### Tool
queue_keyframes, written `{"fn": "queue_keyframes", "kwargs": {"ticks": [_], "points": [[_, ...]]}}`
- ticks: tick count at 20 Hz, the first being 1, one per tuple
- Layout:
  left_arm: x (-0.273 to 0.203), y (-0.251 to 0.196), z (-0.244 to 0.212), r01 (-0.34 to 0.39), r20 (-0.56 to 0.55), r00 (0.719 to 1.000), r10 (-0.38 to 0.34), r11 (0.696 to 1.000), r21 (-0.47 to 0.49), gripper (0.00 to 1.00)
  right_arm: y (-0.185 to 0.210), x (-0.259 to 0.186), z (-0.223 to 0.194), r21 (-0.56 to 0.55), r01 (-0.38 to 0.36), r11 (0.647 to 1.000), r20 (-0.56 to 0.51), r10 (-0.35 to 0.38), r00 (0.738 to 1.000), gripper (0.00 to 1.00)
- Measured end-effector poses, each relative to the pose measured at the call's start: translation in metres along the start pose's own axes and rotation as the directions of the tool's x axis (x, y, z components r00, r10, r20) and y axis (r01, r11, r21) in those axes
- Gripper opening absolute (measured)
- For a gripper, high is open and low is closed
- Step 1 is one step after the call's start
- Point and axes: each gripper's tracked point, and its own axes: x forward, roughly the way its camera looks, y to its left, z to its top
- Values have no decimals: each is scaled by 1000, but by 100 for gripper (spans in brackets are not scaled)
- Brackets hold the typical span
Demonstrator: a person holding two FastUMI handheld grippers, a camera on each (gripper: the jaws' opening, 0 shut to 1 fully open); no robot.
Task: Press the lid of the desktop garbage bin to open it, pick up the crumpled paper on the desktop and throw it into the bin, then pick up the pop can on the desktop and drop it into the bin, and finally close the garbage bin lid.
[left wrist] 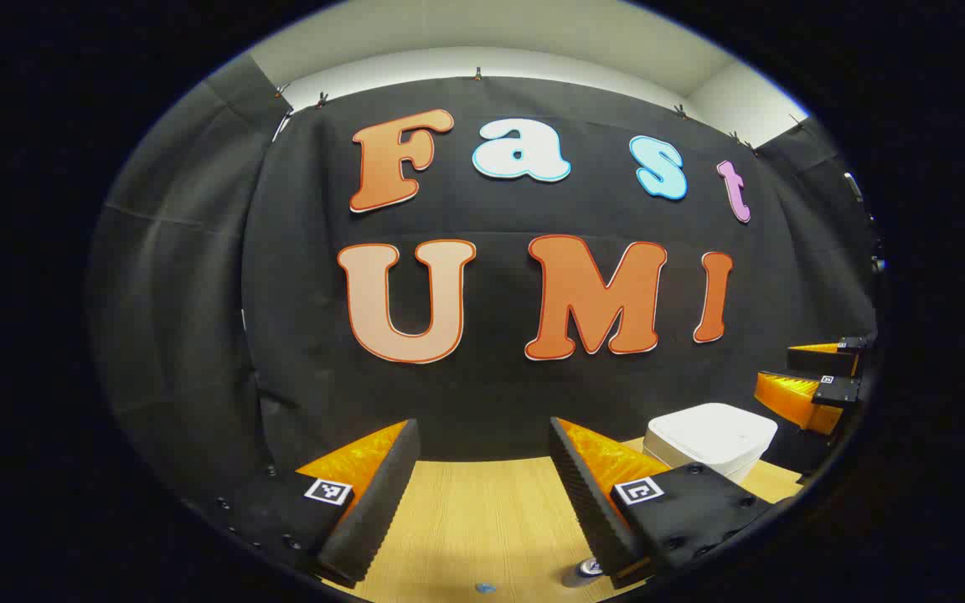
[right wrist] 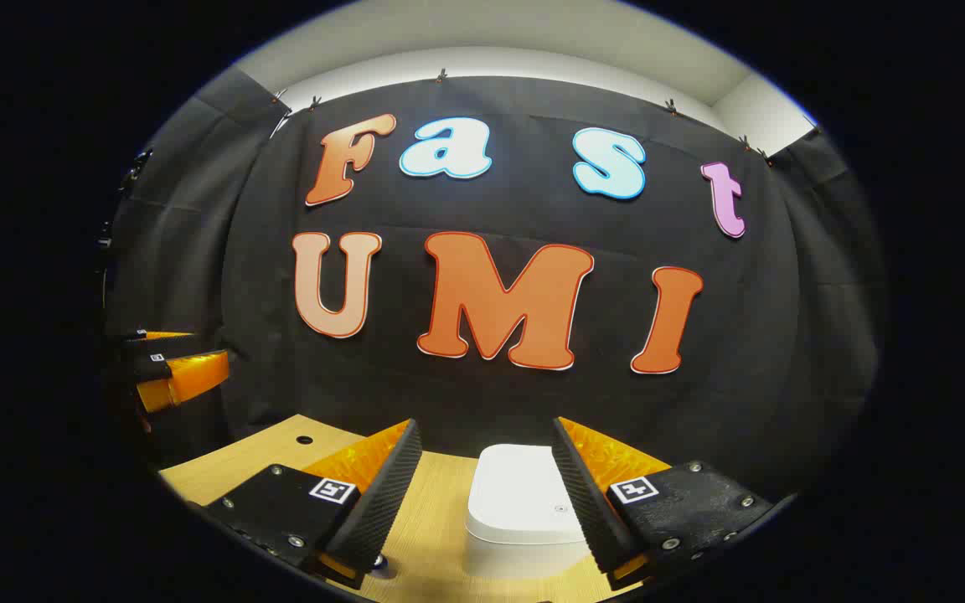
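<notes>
The white garbage bin point(right wrist: 524, 502) stands on the wooden desktop point(right wrist: 441, 511) with its lid down, straight ahead of my right gripper point(right wrist: 482, 481), whose open fingers frame it from above. In the left gripper view the same bin point(left wrist: 710, 441) sits off to the right. My left gripper point(left wrist: 482, 486) is open over bare wood with nothing between its fingers. The top of the pop can point(left wrist: 590, 568) peeks out beside the left gripper's right finger at the bottom edge. The right gripper point(left wrist: 817, 377) shows at the far right of the left gripper view, held in the air.
A small blue speck point(left wrist: 485, 588) lies on the desktop point(left wrist: 482, 519) near the bottom edge. The desktop has a small round hole point(right wrist: 305, 439) toward its left side. The left gripper point(right wrist: 168, 368) hangs at the far left of the right gripper view. Black cloth walls close the back.
</notes>
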Motion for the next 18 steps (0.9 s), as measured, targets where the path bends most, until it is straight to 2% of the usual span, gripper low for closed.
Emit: {"fn": "queue_keyframes", "kwargs": {"ticks": [7,14,18], "points": [[12,-13,-1,-12,0,1000,12,1000,12,98,-12,4,-4,-13,-1,1000,-3,1,1000,94],[15,-16,-1,-14,12,1000,14,999,31,98,-7,8,-3,-26,-26,999,-2,26,1000,95],[16,-15,-6,-18,1,1000,18,999,38,99,-21,15,-12,-19,7,1000,-35,-7,999,94]]}}
